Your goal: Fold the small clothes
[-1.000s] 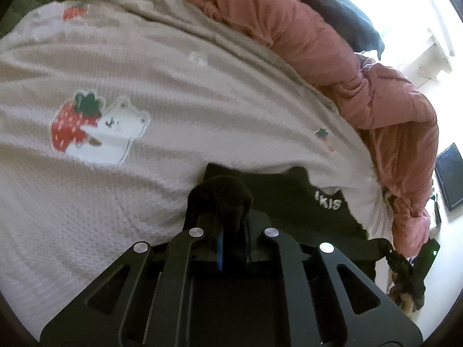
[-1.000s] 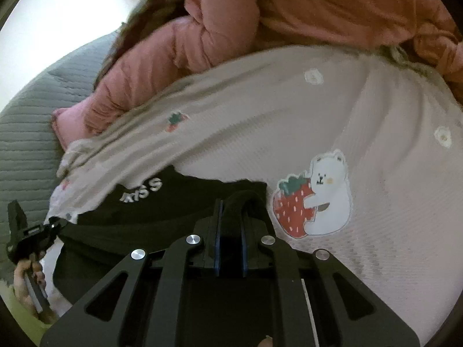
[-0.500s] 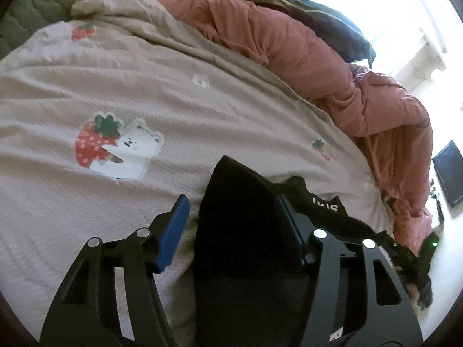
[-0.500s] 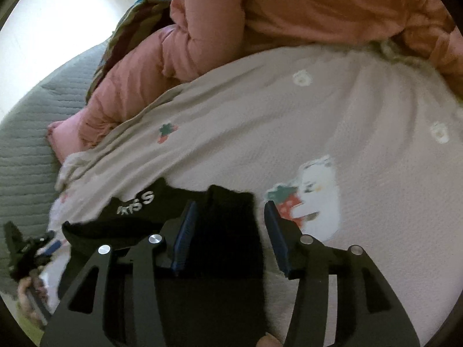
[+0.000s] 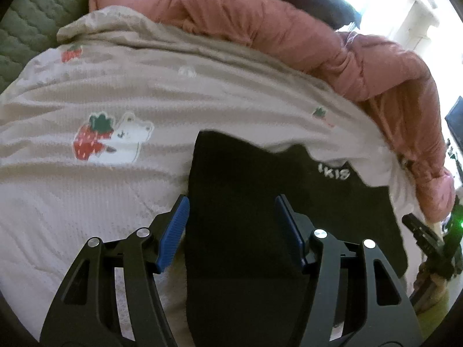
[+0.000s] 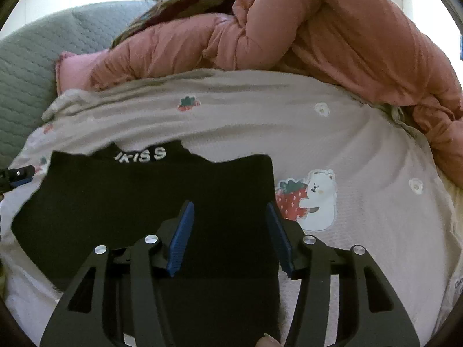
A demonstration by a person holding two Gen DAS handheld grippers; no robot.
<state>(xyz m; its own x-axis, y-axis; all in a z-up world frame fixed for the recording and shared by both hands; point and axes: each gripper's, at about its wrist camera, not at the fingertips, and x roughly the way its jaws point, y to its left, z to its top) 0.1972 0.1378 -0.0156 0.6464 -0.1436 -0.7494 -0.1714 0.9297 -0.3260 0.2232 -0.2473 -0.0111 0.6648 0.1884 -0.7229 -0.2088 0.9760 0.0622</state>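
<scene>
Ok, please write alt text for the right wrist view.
The open right gripper hovers over a black garment lying on a beige strawberry-and-bear blanket. A pink quilted jacket is heaped behind.

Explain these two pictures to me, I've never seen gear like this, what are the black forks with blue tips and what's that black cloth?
The black forks are two handheld grippers, one in each of a person's hands; no robot arm is involved. Each carries a fisheye camera looking along its fingers, so one picture is the left gripper's view and the other is the right gripper's view. The blue strips are the finger pads. Both sets of jaws stand open and hold nothing. Under them lies a small black garment with white lettering, spread on a beige blanket printed with a bear and a strawberry. Behind it is a bunched pink quilt and a green quilted cover. In the left view, the other gripper shows at the far right edge.
</scene>
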